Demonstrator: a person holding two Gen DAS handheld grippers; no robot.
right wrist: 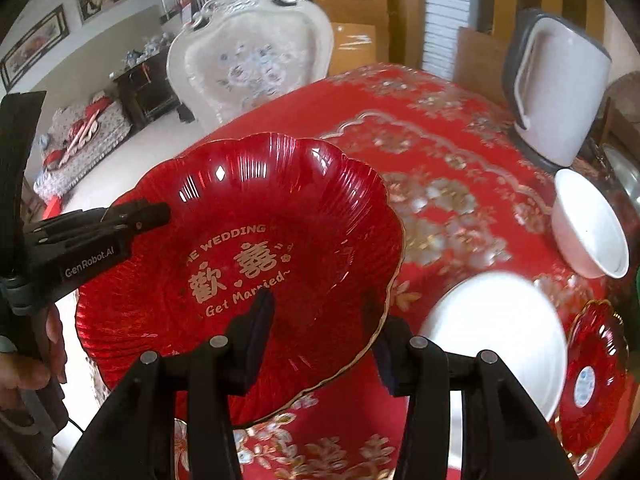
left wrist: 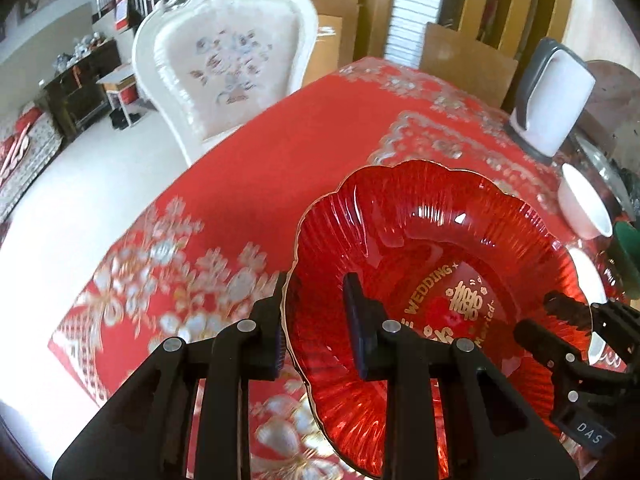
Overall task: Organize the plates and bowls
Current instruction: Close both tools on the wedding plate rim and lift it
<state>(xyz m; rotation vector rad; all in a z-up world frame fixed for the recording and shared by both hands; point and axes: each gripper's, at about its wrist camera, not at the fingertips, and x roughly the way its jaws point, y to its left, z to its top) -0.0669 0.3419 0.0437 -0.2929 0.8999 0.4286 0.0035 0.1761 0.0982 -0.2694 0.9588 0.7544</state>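
Large red scalloped glass plate (left wrist: 432,280) held off the red floral tablecloth (left wrist: 240,184), carried between both grippers. Left gripper (left wrist: 316,320) straddles the plate's rim at about 9 o'clock of the plate in the left wrist view, one finger (left wrist: 354,320) inside the dish, the other outside and under the rim; jaws stand narrow and clamped on the rim. Right gripper (right wrist: 324,332) straddles the rim at about 5 o'clock of the plate in its own view, one finger (right wrist: 260,316) over the inner face, the other beyond the gold edge; it shows a gap, so whether both pads press the glass I cannot tell. Plate is roughly round, no marked long axis; its open face is up and tilted toward the cameras. Gold lettering "THE WEDDING" and "Get Married" reads upright from the right wrist view, its baseline rising toward 2 o'clock. White plate (right wrist: 500,340) lies on the cloth at 4 o'clock from the red plate, near its rim. White bowl (right wrist: 588,224) stands tilted at 3 o'clock. Small red saucer (right wrist: 592,372) sits just beside the white plate, at the right edge. White kettle (right wrist: 560,88) upright at 1 o'clock. White ornate chair (right wrist: 248,68) beyond the table at 12 o'clock. A hand (right wrist: 24,364) grips the left gripper's handle at 8 o'clock.
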